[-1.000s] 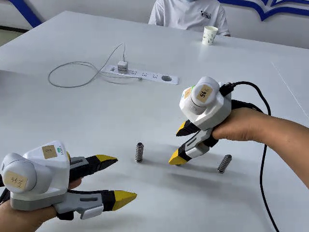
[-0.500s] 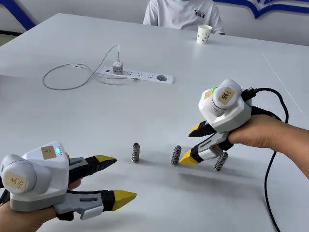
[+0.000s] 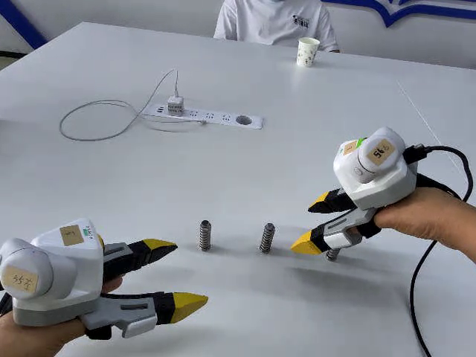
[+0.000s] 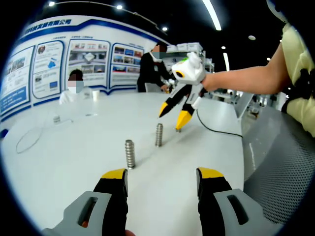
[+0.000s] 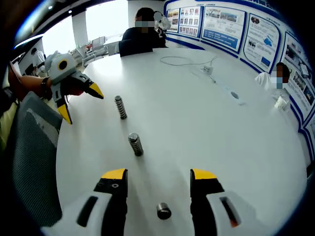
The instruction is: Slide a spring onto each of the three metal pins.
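Nearest, at the left edge of the bench (image 3: pixel 149 178), the left tongs (image 3: pixel 190 273) lie low in the hand with jaws wide and nothing between them. They point toward the row of springs and appear parked out of the way while the other hand works. Just beyond them three springs stand in a line across the bench, well apart from one another: the left spring (image 3: pixel 204 235), the middle spring (image 3: pixel 266 238) and the right spring (image 3: pixel 332 254). All three are upright, which loose springs would hardly manage, so each is probably threaded over one of the pins. The pins themselves are hidden inside the coils. The right tongs (image 3: pixel 303 229) hover over the right spring with jaws spread wide. In the right gripper view that spring sits between the two jaws, seen end-on from above and touched by neither, so it is not gripped. The tongs tilt down at it from the right, a pose that suits either seating the coil or letting go of it — which of the two cannot be told. By this reading the task is at or near its end, with only the right spring in doubt. Farther off, a power strip (image 3: pixel 204 115) with a looped cable (image 3: pixel 89 119) lies clear of the work. At the far edge a cup (image 3: pixel 306 52) stands before a seated person (image 3: pixel 271 18).
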Tool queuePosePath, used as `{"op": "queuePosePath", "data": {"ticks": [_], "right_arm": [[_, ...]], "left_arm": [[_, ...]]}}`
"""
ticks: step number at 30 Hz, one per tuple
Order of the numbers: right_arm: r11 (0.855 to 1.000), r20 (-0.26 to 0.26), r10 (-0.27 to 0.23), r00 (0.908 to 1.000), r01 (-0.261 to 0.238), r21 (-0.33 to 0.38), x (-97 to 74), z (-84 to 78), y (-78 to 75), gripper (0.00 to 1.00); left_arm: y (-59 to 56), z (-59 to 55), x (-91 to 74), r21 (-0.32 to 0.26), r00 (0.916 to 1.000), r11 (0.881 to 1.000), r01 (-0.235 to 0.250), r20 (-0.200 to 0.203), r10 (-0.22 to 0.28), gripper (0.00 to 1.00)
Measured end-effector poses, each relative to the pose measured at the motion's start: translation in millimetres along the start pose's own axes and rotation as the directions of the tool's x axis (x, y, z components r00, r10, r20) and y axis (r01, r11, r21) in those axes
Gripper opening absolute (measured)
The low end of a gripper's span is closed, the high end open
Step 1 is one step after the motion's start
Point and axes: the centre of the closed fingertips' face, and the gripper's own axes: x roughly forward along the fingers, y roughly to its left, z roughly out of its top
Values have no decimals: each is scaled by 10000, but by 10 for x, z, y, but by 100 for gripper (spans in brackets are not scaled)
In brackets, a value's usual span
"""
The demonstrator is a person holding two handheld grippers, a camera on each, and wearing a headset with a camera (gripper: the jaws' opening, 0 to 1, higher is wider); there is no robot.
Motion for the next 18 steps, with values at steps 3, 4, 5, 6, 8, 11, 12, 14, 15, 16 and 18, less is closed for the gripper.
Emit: {"op": "queuePosePath", "data": {"ticks": [3,4,5,6,8,11,12,14,15,16,18], "right_arm": [[9997,190,-167,9997,164,183,-59,-26,-26,52],[9995,251,-208,9995,202,227,-72,-31,-26,52],[9993,298,-241,9993,232,287,-89,-47,-24,52],[9991,325,-277,9991,267,320,-98,-57,-24,52],[9987,402,-348,9986,333,394,-120,-85,-23,52],[9978,489,-460,9977,436,495,-155,-129,-20,52],[9975,522,-494,9974,466,527,-167,-141,-18,52],[9966,614,-594,9963,557,607,-202,-163,-15,52],[9961,661,-639,9958,597,644,-215,-169,-16,52],[9954,749,-689,9948,636,717,-234,-176,-13,52],[9945,846,-754,9936,687,795,-256,-198,-4,52]], "left_arm": [[-1,2,9,-5,10000,10000,10,-6,-10,57],[-1,2,11,-5,10000,10000,12,-10,-12,57],[-2,2,15,-13,10000,10000,12,-12,-12,57],[-2,2,17,-26,10000,10000,13,-11,-13,57],[-2,8,22,-72,10000,10000,13,25,-13,57],[0,12,23,-96,10000,10000,-6,35,6,57],[2,11,22,-91,10000,10000,-13,25,13,57],[5,7,19,-97,10000,10000,-19,12,19,57],[6,5,18,-98,10000,9999,-25,7,25,57],[8,2,16,-97,10000,9999,-37,-2,37,57],[9,1,15,-109,10000,9999,-52,-7,52,57]]}}
